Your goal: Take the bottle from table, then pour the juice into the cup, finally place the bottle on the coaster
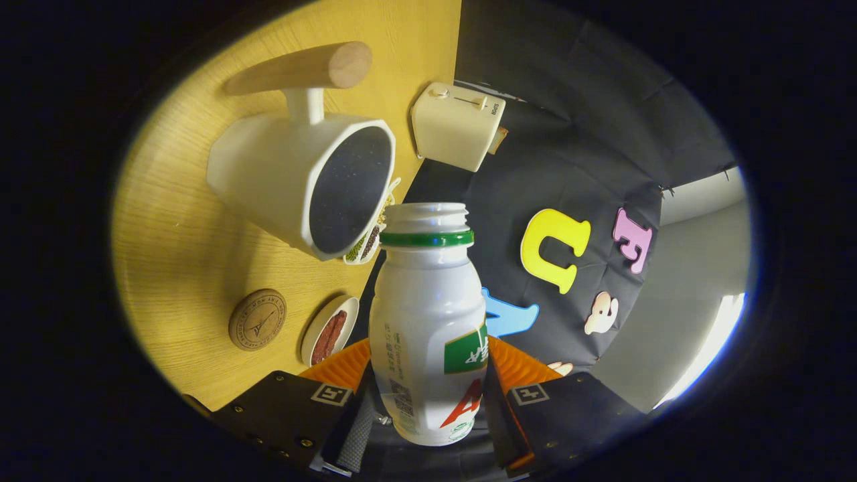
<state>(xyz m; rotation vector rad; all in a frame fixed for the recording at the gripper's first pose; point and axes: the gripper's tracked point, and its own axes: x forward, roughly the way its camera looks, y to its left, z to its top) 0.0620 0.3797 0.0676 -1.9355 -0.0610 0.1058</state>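
My gripper point(428, 375) is shut on a white plastic bottle point(428, 314) with a green neck ring and an uncapped threaded mouth. The bottle stands out between the fingers, tipped over relative to the wooden table point(181, 227). Its mouth is right beside the rim of a white cup point(294, 181), which has a dark inside and a wooden stick handle. The mouth sits at the cup's rim, not over the middle of the opening. No liquid is seen running out. A round wooden coaster point(257, 319) lies on the table, off to the side of the bottle's body.
A cream toaster point(455, 126) stands at the table's edge beyond the cup. A small white dish with reddish food point(329, 331) lies between the coaster and the bottle. Another small dish with mixed bits point(368, 242) is partly hidden behind the cup's rim.
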